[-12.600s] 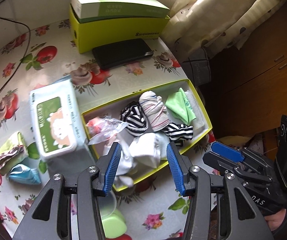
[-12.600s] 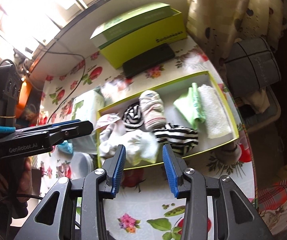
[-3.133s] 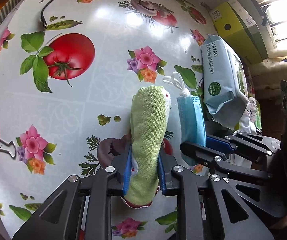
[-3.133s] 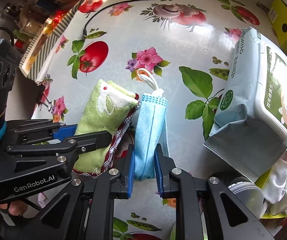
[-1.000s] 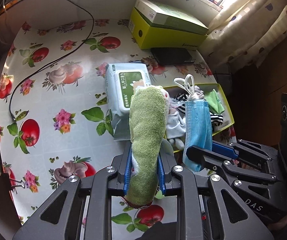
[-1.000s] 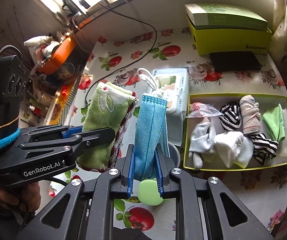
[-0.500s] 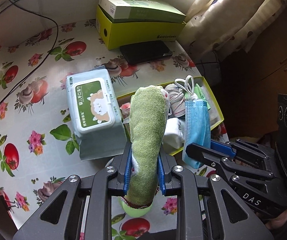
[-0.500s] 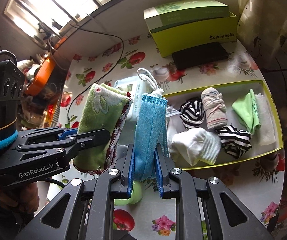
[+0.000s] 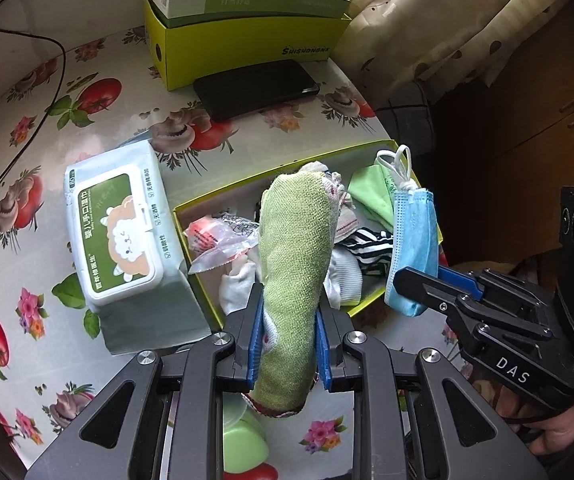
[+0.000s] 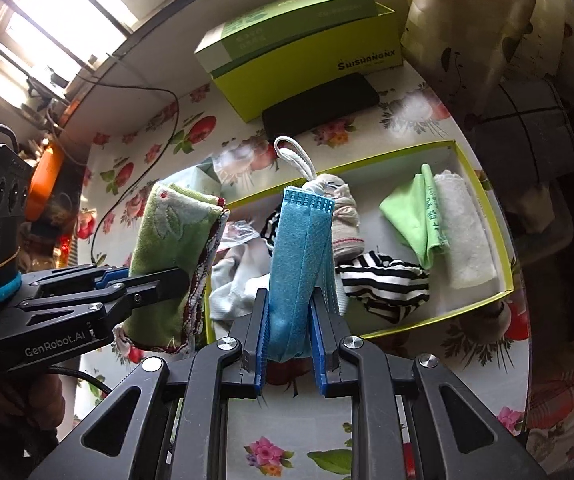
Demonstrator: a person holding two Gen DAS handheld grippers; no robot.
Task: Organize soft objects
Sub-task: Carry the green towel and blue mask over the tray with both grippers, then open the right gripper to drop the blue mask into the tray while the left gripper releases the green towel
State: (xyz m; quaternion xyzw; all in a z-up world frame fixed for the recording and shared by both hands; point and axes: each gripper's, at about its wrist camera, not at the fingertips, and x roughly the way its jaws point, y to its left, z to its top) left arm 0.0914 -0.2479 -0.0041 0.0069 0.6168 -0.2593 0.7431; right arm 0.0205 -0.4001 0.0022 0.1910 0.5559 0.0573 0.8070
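Observation:
My left gripper is shut on a folded green towel, held upright in front of the yellow-green tray. The towel also shows in the right wrist view. My right gripper is shut on a folded blue face mask, also held upright before the tray; the mask shows in the left wrist view. The tray holds striped socks, white socks, a rolled sock, a green cloth, a white cloth and a plastic wrapper.
A pack of wet wipes lies left of the tray. A black phone and a yellow-green box sit at the back. A green lid is below my left gripper. A black cable runs at the far left. The table edge is right of the tray.
Both grippers have moved closer to the tray with their towel and mask; the tray and the wipes pack look larger and nearer. The grips are unchanged.

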